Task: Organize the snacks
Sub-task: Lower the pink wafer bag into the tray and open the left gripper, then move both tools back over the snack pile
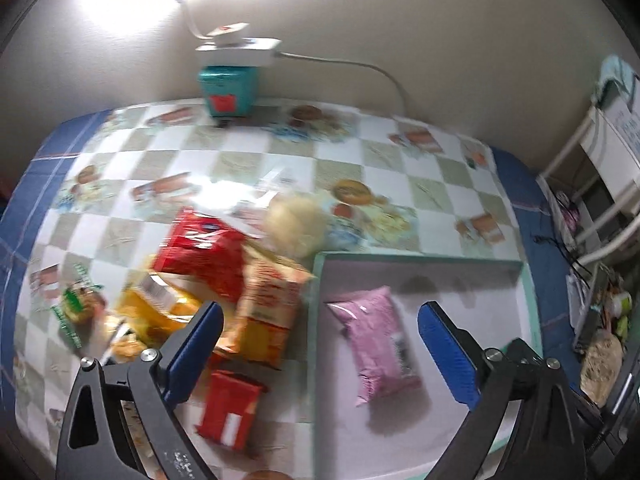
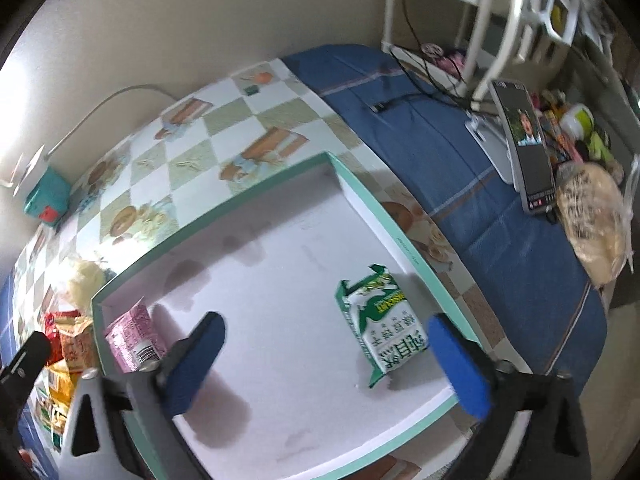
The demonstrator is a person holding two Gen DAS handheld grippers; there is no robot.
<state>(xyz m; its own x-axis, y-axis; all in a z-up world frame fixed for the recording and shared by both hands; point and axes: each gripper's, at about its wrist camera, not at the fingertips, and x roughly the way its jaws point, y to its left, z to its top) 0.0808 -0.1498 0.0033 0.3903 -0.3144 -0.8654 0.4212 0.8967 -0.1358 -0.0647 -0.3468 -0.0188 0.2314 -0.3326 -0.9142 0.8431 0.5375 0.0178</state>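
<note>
My left gripper [image 1: 320,340] and right gripper [image 2: 326,360] gape wide, empty; crinkly snack-packet heap [image 1: 224,280] at nine o'clock of shallow mint-rimmed white tray [image 1: 416,258].

Two packets are lying in the tray [image 2: 362,196] — the pink packet [image 1: 376,344] at its left, the green packet [image 2: 380,330] at its right; a snack pile [image 1: 224,276] is sitting left of the tray.

A lamp [image 1: 224,36] glares off the upper-left wall; both fisheye views are motion-blurred, with dark, bent edges.
</note>
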